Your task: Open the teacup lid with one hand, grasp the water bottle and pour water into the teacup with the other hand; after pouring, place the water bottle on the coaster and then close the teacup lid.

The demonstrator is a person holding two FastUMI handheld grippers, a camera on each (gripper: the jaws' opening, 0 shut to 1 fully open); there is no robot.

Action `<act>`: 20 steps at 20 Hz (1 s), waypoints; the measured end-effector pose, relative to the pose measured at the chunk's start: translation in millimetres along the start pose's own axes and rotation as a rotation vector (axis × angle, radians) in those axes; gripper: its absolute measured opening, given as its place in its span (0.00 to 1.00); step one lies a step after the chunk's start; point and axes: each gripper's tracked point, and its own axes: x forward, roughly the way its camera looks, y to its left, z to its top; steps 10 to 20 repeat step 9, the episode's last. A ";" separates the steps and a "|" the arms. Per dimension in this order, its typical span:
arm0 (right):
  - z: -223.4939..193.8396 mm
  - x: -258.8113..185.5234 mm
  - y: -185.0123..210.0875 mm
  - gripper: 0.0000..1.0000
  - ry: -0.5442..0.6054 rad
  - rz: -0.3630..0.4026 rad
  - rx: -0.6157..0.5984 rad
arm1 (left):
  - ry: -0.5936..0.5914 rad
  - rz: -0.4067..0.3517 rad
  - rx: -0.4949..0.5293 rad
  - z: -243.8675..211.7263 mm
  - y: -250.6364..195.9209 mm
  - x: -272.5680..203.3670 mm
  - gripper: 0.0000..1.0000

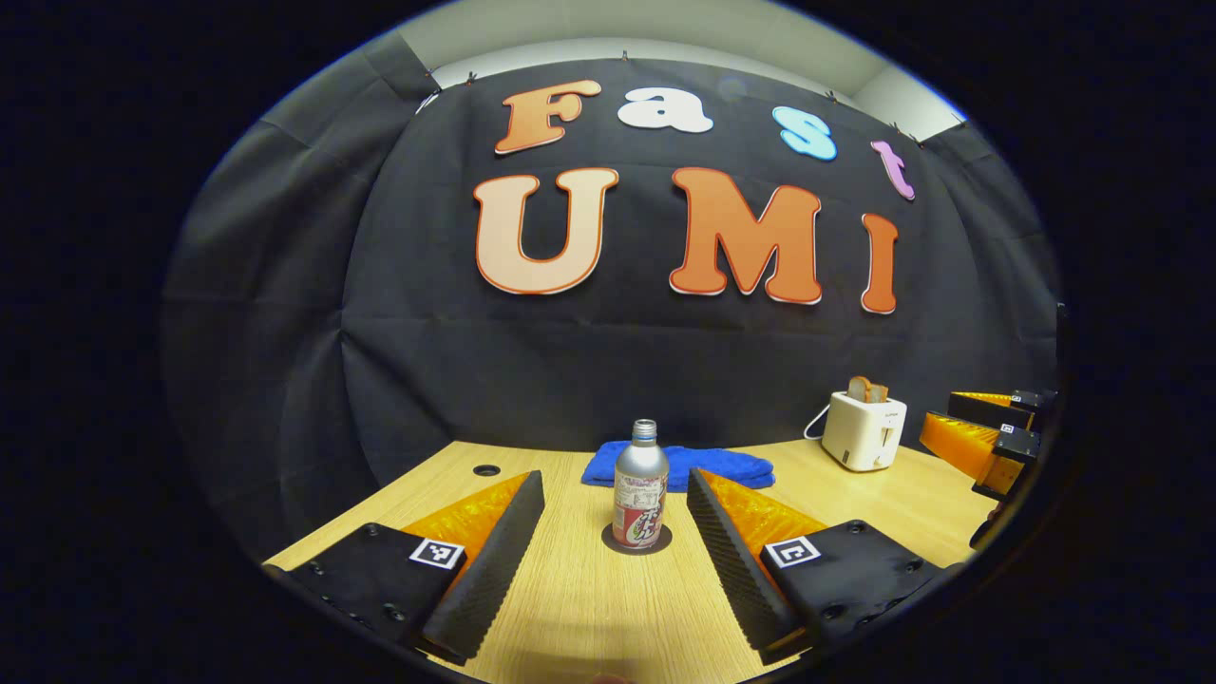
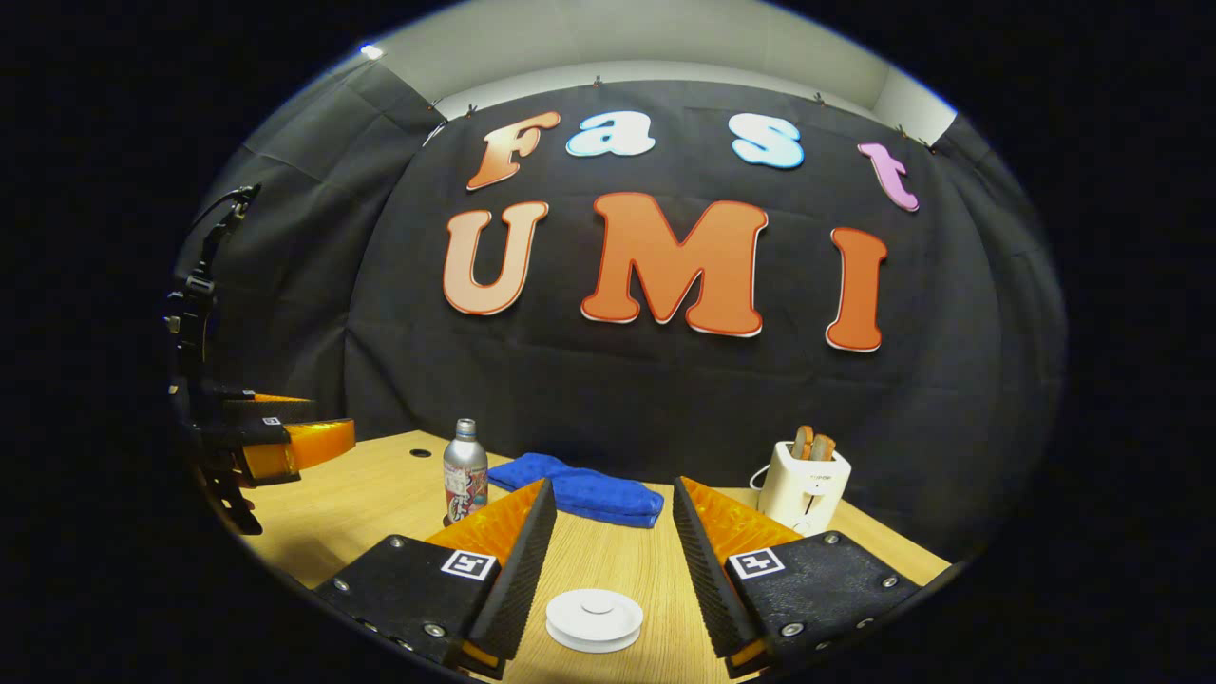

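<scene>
Water bottle stands upright on a dark round coaster mid-worktop, at 12 o'clock from the left gripper, jaws spread, nothing between them. Blue folded towel lies behind the bottle; white toaster with bread at 2 o'clock. Right gripper, jaws spread, hovers over the white teacup lid at 6 o'clock, not touching.
</scene>
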 end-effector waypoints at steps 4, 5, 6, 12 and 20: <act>13.2 -12.8 11.8 0.76 -0.023 0.014 0.043 | -0.040 0.016 0.014 16.3 3.0 -26.2 0.99; 14.3 -14.8 18.2 0.76 -0.020 0.028 0.048 | -0.045 0.020 0.012 18.9 2.7 -31.2 0.99; 14.3 -17.0 22.9 0.76 -0.016 0.036 0.049 | -0.046 0.024 0.017 19.6 2.9 -37.0 0.95; 17.3 -29.4 37.4 0.76 -0.018 0.063 0.022 | -0.059 0.048 0.006 25.8 6.2 -49.7 0.95; 17.3 -29.4 37.4 0.76 -0.018 0.063 0.022 | -0.059 0.048 0.006 25.8 6.2 -49.7 0.95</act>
